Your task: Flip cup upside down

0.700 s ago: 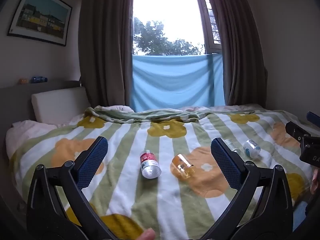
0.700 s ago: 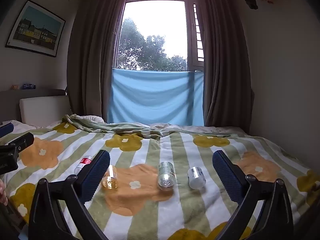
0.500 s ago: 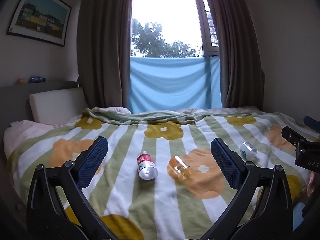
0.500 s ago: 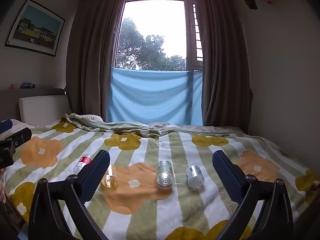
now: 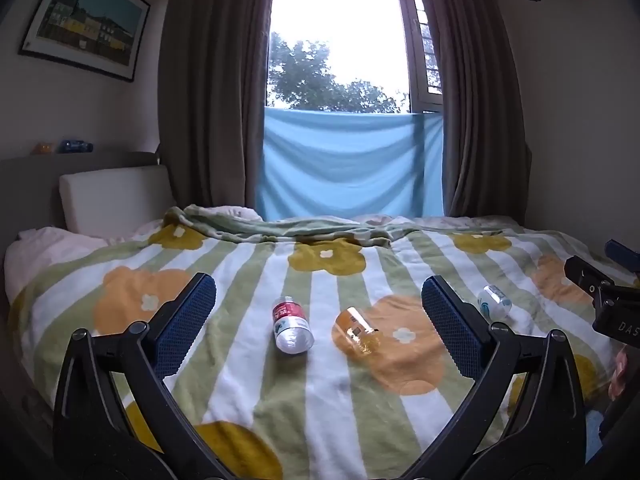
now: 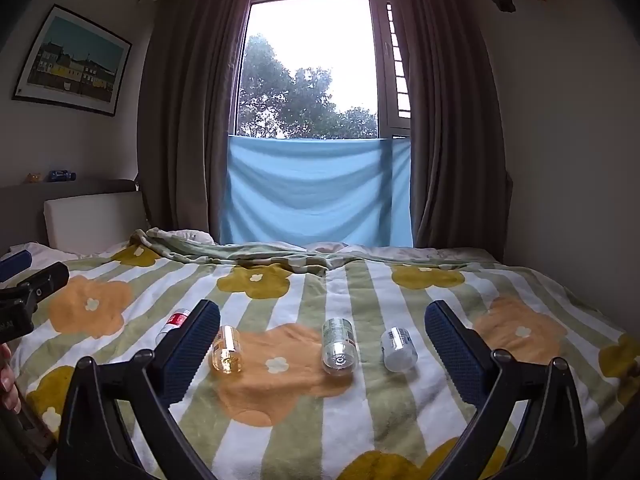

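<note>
Several small clear cups lie on their sides on the flowered blanket (image 5: 248, 392). In the left wrist view I see a red-labelled cup (image 5: 291, 325), an amber cup (image 5: 360, 334) and a blue-labelled cup (image 5: 494, 301). In the right wrist view I see the red-labelled cup (image 6: 173, 322) partly behind my left finger, the amber cup (image 6: 227, 349), a clear cup (image 6: 339, 345) and a white-labelled cup (image 6: 398, 344). My left gripper (image 5: 318, 326) and my right gripper (image 6: 322, 346) are both open and empty, held above the bed's near side, short of the cups.
The bed has a white headboard cushion (image 5: 114, 200) at the left and a bunched blanket fold (image 5: 280, 228) at the far side. Curtains and a window with a blue cloth (image 5: 352, 164) stand behind. The other gripper shows at the view edge (image 5: 600, 292) (image 6: 24, 292).
Both views have tilted up slightly and pulled back a little; the cups sit lower and farther in frame. The cups have not moved. Both grippers stay open.
</note>
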Demonstrator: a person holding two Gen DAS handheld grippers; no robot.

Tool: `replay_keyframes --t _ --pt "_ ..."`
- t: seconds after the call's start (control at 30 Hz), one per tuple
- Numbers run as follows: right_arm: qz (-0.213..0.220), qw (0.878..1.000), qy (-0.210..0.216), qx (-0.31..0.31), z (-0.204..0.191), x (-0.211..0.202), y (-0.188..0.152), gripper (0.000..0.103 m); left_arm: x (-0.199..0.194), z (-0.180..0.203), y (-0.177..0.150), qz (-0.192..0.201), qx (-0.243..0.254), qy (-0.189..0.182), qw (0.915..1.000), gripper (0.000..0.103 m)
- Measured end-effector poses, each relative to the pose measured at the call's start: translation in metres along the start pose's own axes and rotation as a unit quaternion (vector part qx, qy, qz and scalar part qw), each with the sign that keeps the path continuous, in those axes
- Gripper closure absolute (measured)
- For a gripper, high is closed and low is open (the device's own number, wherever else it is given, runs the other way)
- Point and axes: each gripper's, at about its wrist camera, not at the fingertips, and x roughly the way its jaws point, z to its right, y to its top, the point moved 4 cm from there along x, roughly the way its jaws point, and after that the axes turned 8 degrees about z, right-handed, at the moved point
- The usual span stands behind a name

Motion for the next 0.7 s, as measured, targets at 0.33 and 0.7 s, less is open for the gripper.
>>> replay_keyframes --t 0.33,0.7 --pt "-0.004 1.0 0.006 0.001 -0.0038 0.0018 0.0005 0.001 0.0008 0.0002 -0.0064 -0.002 -0.001 0.001 1.0 0.0" --pt "-0.019 1.0 0.013 0.006 -0.0053 0.0087 -0.0065 0.001 0.0023 -0.0001 -0.01 -0.006 -0.001 -0.006 1.0 0.0"
